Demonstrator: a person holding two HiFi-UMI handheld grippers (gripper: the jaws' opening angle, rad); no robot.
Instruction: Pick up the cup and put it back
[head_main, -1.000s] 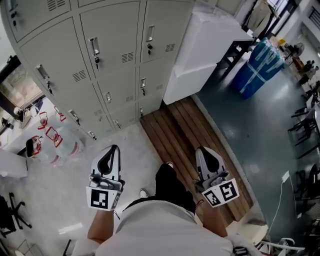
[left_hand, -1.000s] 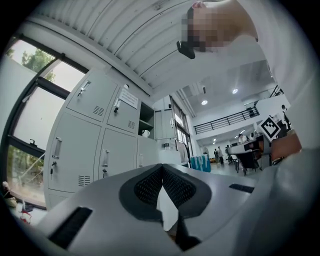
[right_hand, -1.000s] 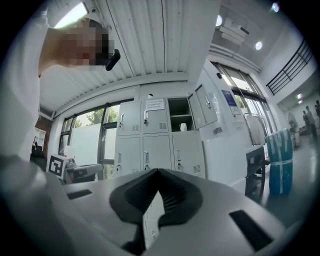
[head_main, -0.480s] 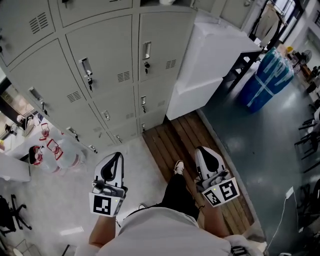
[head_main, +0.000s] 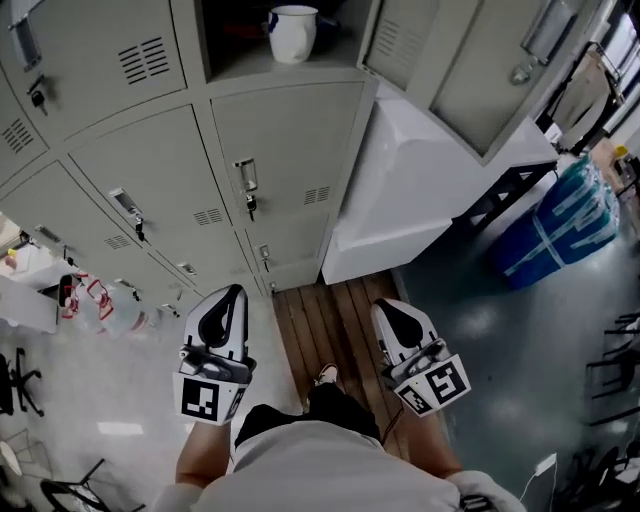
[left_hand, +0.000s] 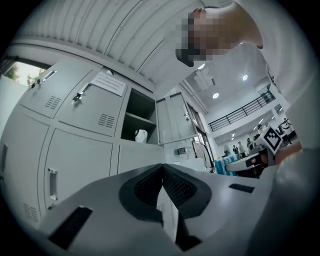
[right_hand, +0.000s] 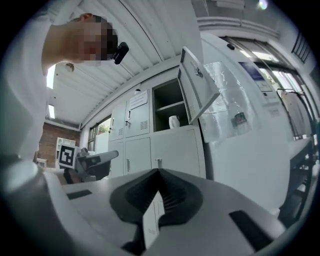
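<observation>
**Hidden or unclear.** At the left edge of the head view, clear bags with red print (head_main: 97, 298) lie on the floor against the lockers (head_main: 130, 170); their contents cannot be made out. The open compartment (head_main: 245, 45) at top centre is cut off by the frame's upper edge, so only its shelf and lower walls show. The person's torso (head_main: 330, 470) covers the floor at bottom centre. At the right edge, a blue wrapped pack (head_main: 570, 215) stands on the dark floor; what it holds is not legible.

**Edges and room.** A wooden slatted platform (head_main: 335, 320) runs from the locker foot down between the two claws. The compartment's door (head_main: 470, 70) stands swung out at the upper right, above a white cabinet (head_main: 400, 180) set just beside the lockers. In both gripper views there is open air between the claw tips and the locker face.

**Cup and claws.** The left claw (head_main: 231, 292), lower left of centre, has its pads pressed together with nothing between them. The right claw (head_main: 384, 306), lower right of centre, likewise shows its pads meeting and empty. The white cup (head_main: 293, 32) stands upright on the compartment shelf, near the front lip. It is well apart from both claws. In the left gripper view the cup (left_hand: 141, 135) sits above and left of the closed tips (left_hand: 162, 167). In the right gripper view the cup (right_hand: 173, 121) sits above and slightly right of the tips (right_hand: 159, 172).
</observation>
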